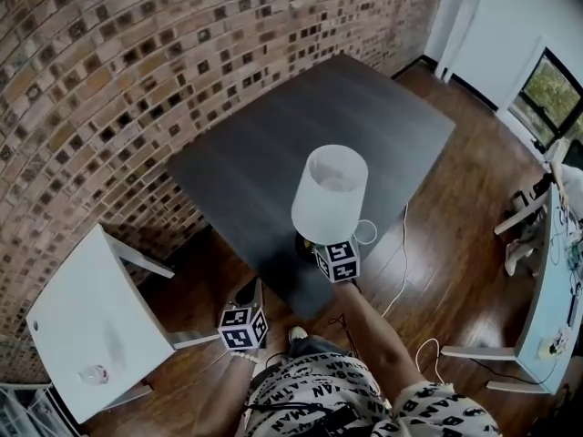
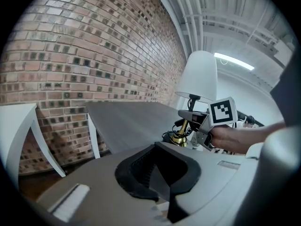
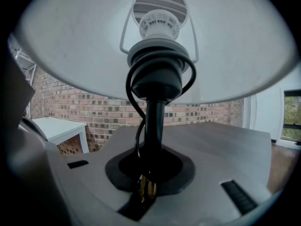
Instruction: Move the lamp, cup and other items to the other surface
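Daylight is coming in through the window at the head view's right edge, leaving the room dim and its colours looking washed out. The dark desk is carrying a soft sheen, and the white shade of the lamp is standing out as the brightest patch. Wide-angle distortion is bowing the brick wall, and black corners are ringing both gripper views. In the left gripper view a ceiling strip light is glowing, while the left hand-held gripper is showing soft and out of focus up close. In the right gripper view the shade's underside is spreading evenly lit across the top.
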The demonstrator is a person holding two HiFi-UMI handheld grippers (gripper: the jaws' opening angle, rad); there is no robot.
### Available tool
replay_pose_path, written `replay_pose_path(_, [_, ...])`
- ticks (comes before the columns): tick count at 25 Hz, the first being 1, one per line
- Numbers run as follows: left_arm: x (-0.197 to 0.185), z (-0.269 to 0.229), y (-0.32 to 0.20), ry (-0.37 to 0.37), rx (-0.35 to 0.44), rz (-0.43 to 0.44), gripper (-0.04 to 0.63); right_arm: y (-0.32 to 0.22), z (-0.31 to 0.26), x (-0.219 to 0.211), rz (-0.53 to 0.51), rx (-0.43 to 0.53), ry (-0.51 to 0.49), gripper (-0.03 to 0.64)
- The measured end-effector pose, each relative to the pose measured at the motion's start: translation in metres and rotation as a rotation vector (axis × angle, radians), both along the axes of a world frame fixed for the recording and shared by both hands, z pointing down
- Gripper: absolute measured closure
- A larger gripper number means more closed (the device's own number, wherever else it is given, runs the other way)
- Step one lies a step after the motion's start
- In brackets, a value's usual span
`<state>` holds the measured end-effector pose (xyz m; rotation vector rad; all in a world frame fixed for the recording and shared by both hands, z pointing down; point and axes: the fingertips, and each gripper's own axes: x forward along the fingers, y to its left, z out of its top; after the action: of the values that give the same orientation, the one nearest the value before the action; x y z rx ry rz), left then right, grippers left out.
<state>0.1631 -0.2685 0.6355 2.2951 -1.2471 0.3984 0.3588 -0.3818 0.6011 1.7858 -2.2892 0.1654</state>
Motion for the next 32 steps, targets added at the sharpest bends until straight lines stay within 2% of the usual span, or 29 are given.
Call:
replay_pose_path(9, [-0.001,0.005,-0.017,-0.004,-0.013,-0.01,0.595,-0.021,0.013,0.006,0.002,-0.002,-0.007,0.568])
replay_pose_path(22, [0.0,0.008,-0.011,0.007,-0.032,-0.006,0.595,-0.008,0.021,0.008,0.009,0.031,-0.006,0.564])
replay_pose_path(31, [-0.001,0.008,-0.005,0.019,-0.028,-0.011,0.595,0.001,0.018,0.011,0.037,0.045,-0.054,0.529])
replay_pose_path(32, [-0.001,0.007,-0.004,0.021,-0.026,-0.015,0.595,0.004,0.018,0.012,0.041,0.035,-0.061,0.477])
